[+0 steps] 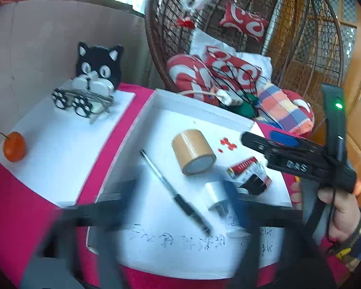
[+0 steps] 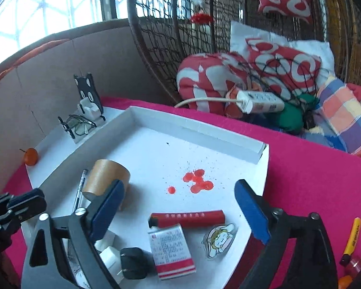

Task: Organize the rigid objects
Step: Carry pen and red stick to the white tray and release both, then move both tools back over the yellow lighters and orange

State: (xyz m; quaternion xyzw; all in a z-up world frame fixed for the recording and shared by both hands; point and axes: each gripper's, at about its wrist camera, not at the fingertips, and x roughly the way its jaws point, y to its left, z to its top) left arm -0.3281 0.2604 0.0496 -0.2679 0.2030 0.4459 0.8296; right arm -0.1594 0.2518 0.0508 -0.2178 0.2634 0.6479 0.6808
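- Evidently a sorting step is in hand: most rigid items are gathered in the white tray [image 2: 258,154], which sits on the pink-covered worktop [image 2: 312,175].
- The right tool [image 2: 180,207] is held wide open and empty above the tray, with a red tube [image 2: 187,218], a red-and-white box [image 2: 172,252] and a cartoon charm [image 2: 219,240] between its fingers.
- The left tool [image 1: 180,192] appears open, though blurred; nothing is seen gripped in it.
- A tape roll [image 2: 106,178], a pen [image 2: 80,190], a white plug [image 2: 112,260] and a black plug [image 2: 133,262] lie at the tray's near-left side.
- A yellow marker [image 2: 351,240] is left outside the tray, to its right on the worktop.
- Next, a swing right and a closing on the marker is judged likely; a narrow, low grasp would be called for.
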